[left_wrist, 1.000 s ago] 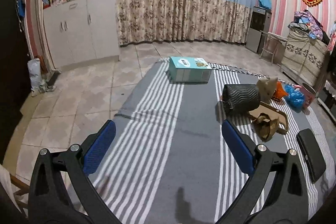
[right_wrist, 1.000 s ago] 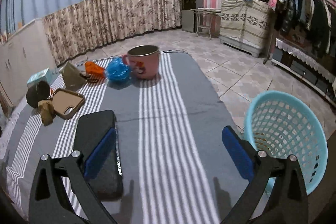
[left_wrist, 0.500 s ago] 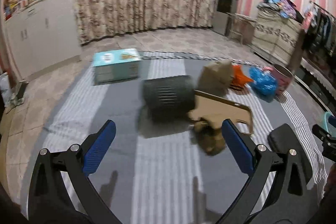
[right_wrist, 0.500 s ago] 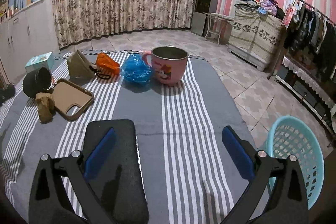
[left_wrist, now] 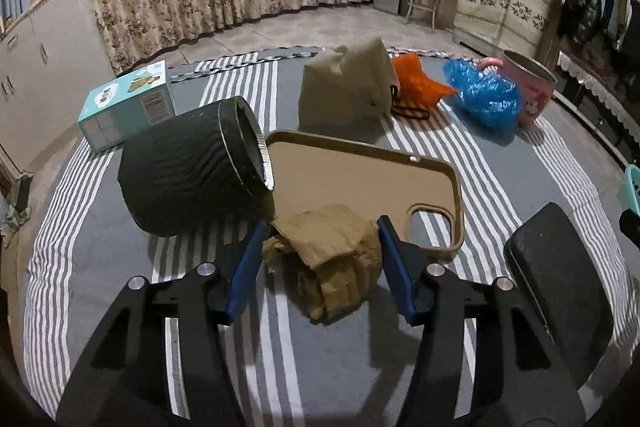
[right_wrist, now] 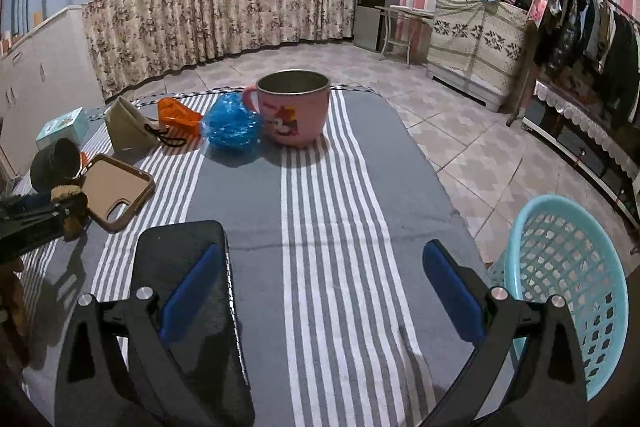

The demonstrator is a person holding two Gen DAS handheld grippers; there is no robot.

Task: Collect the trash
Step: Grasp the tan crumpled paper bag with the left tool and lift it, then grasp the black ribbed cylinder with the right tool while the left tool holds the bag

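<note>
left gripper [left_wrist: 320,251] is closing its jaws around the crumpled brown paper wad [left_wrist: 326,263], which sits on the striped cloth [left_wrist: 332,367] right at the tan phone case's [left_wrist: 352,179] 6 o'clock edge. right gripper [right_wrist: 320,291] hangs wide open and empty, blue laundry basket [right_wrist: 568,287] at its 3 o'clock.

The crumpled brown paper [left_wrist: 328,259] hides the near edge of the tan phone case [left_wrist: 360,179], and whether the left tongs [left_wrist: 320,267], closing on the paper, already press it cannot be told; in the right wrist view those tongs [right_wrist: 24,223] are cut off by the left edge beside the phone case [right_wrist: 116,191]. The black cup [left_wrist: 188,179] covers the case's left corner; the blue basket [left_wrist: 633,187], right of the case, shows only a sliver at the frame edge; the print on the teal box [left_wrist: 128,103] behind the cup is too small to read.
</note>
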